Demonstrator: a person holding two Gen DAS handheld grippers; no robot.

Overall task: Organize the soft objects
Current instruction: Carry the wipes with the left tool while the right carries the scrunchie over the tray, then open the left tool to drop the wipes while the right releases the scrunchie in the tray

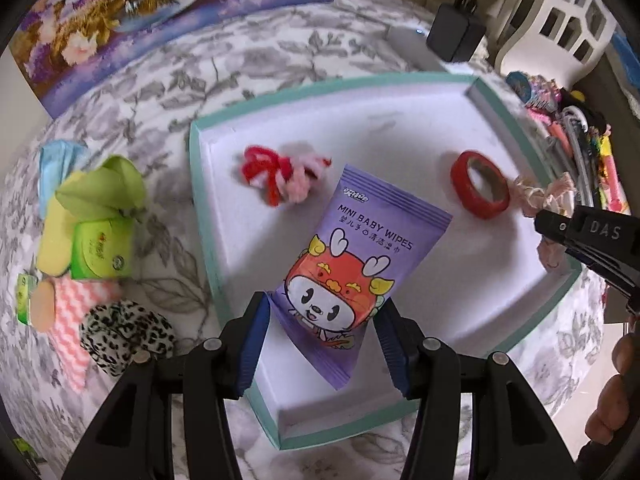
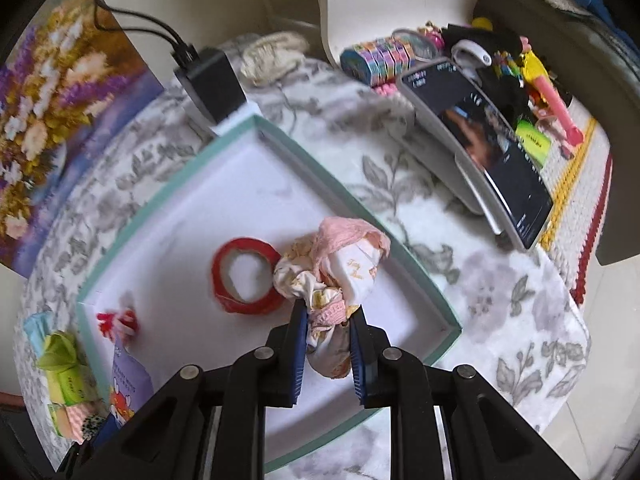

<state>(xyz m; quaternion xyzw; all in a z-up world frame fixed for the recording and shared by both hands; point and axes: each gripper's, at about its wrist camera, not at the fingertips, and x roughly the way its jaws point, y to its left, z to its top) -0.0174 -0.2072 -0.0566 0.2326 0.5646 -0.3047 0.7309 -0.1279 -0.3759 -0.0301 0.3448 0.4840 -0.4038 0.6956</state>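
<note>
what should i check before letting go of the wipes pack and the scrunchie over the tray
1. Left gripper gripping the baby wipes pack: ok, pads press on its lower end.
2. Right gripper gripping the patterned scrunchie: ok, bundle pinched between the pads.
3. Both items over the white tray: ok, each hangs inside the teal rim.
4. Landing spots free: ok for the pack; not ok for the scrunchie, which hangs right beside the red tape roll.
5. Red and pink yarn bundle out of the way: ok, it lies apart from the pack.
6. Items touching the tray floor: cannot tell.
</note>
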